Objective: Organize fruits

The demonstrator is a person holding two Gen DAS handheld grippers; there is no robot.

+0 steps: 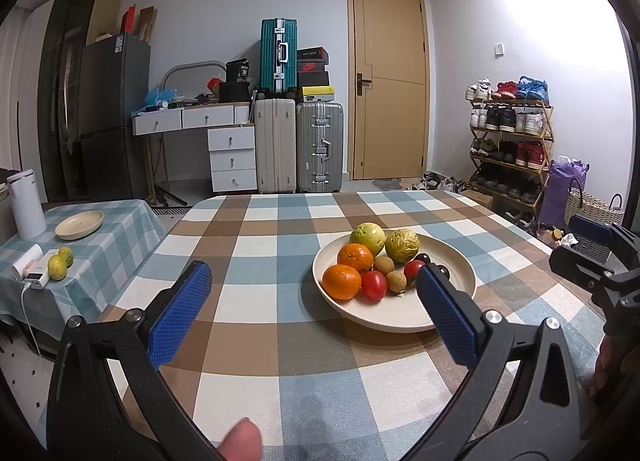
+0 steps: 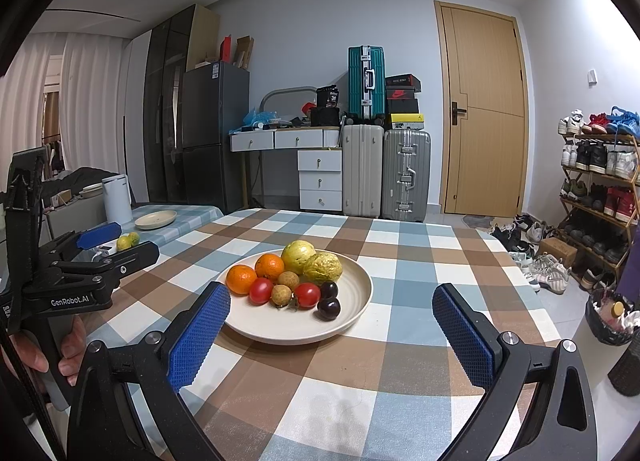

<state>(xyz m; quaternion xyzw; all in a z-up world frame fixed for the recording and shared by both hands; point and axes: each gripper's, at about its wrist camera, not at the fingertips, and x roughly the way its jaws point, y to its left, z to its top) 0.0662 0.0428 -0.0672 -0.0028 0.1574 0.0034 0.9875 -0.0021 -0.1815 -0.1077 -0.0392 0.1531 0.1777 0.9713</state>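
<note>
on the checked bench (image 2: 400, 261) sits one plate (image 2: 352, 301) holding two oranges (image 2: 241, 279), two green guavas (image 2: 298, 257), two tomatoes (image 2: 306, 294), two longans (image 2: 281, 294) and two dark plums (image 2: 329, 308). the left hand-held gripper (image 1: 316, 301) and right hand-held gripper (image 2: 332, 325) both hover spread apart, empty.

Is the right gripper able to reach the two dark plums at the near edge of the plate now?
Probably yes. The right gripper is open and empty, the plums lie on the near right side of the plate, and only bare tablecloth lies between.
</note>
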